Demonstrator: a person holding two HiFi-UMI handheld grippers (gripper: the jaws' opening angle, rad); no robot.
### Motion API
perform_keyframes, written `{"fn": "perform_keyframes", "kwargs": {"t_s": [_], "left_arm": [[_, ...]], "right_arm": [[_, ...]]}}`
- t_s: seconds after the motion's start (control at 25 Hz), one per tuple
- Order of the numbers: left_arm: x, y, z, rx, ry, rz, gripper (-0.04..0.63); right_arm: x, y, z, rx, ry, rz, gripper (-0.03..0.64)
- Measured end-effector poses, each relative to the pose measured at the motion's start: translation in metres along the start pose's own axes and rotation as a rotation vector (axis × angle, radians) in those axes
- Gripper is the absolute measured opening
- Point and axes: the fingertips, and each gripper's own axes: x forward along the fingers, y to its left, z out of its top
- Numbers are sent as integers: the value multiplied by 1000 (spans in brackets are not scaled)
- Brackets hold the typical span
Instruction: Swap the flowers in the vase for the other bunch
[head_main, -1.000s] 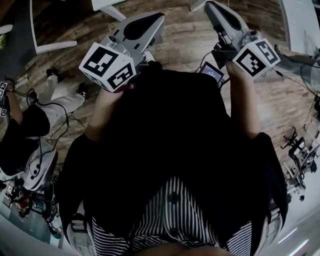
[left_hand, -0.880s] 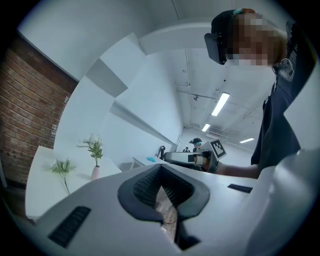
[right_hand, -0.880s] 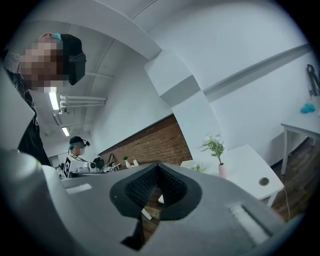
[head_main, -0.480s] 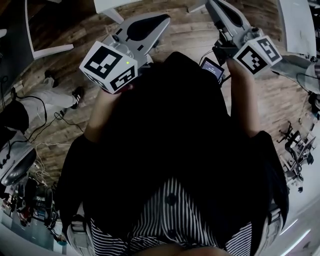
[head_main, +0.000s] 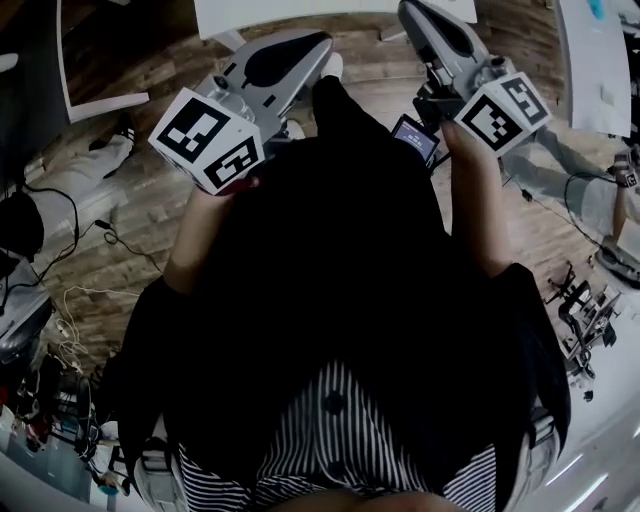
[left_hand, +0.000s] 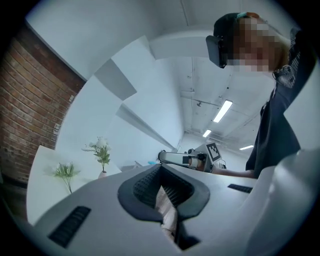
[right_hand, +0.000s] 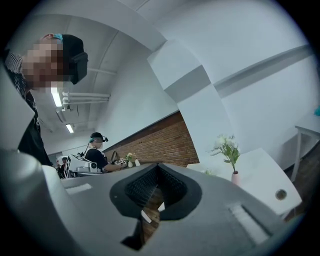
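Observation:
A bunch of white flowers (left_hand: 102, 151) stands upright in a small pink vase (left_hand: 102, 174) on a white table (left_hand: 45, 175), some way ahead of both grippers. The right gripper view has the same flowers (right_hand: 226, 146) and vase (right_hand: 234, 177). A second, green bunch (left_hand: 66, 172) stands left of the vase. My left gripper (left_hand: 160, 167) is shut and holds nothing. My right gripper (right_hand: 157, 165) is shut and holds nothing. In the head view, my left gripper (head_main: 318, 45) and right gripper (head_main: 408, 10) are held level in front of my dark-clothed body.
A wooden floor (head_main: 130, 230) with cables lies below. A white table edge (head_main: 300, 10) shows at the top of the head view, another table (head_main: 600, 60) at the right. Another person (right_hand: 97, 155) with grippers works by a brick wall (right_hand: 160, 145).
Both grippers have moved a little forward, toward the top of the head view. The floor has slid back, and the white table edge has come into view at the top.

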Motion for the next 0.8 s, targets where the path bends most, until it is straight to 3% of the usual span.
{"fn": "perform_keyframes", "kwargs": {"t_s": [0.16, 0.48, 0.64, 0.8], "left_arm": [[-32, 30, 13, 1, 16, 47, 6], [38, 107, 53, 30, -21, 183, 6], [81, 127, 66, 47, -3, 195, 6], [116, 136, 83, 75, -8, 151, 6]], "right_arm": [[42, 16, -4, 38, -24, 32, 3], [90, -47, 17, -35, 48, 110, 3], [105, -80, 27, -37, 90, 152, 3], [125, -112, 40, -12, 111, 186, 3]]}}
